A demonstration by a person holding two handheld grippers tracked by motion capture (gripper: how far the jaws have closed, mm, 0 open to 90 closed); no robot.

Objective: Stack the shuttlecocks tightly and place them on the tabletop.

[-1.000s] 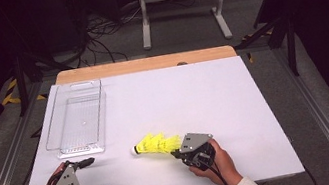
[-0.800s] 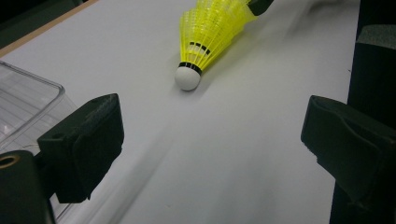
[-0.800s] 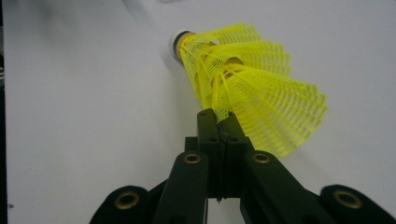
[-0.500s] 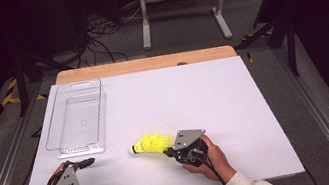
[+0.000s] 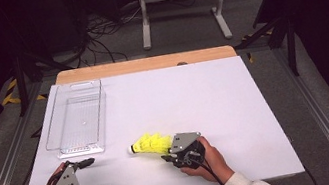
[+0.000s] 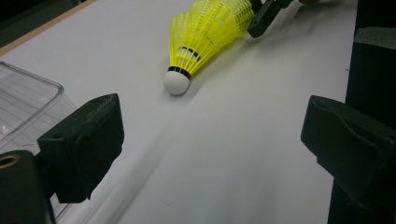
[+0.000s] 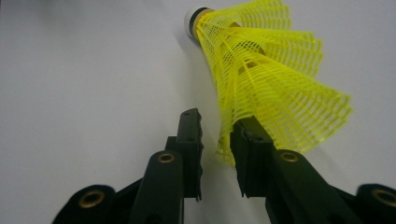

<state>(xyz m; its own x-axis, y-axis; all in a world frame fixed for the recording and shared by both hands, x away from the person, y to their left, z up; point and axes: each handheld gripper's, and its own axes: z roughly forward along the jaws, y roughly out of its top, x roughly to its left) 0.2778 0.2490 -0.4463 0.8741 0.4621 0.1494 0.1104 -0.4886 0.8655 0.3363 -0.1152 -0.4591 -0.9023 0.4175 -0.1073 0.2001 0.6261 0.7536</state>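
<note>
The right gripper [image 7: 215, 140] has just been opening, its jaws parted off the shuttlecock [image 5: 150, 144] skirt, so the shuttlecock lies released on the table [image 5: 236, 111]; left gripper [image 5: 93, 178] gapes wide.

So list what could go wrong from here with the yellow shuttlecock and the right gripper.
1. The right gripper has just been opening; the edge of the shuttlecock skirt sits between its fingers, gap visible. A lift now would likely leave it on the table.
2. Only the thin mesh rim lies between them, so closing could crush or bend the skirt.
3. The clear tray sits across the table; a rim-only hold might slip on the way there.
</note>
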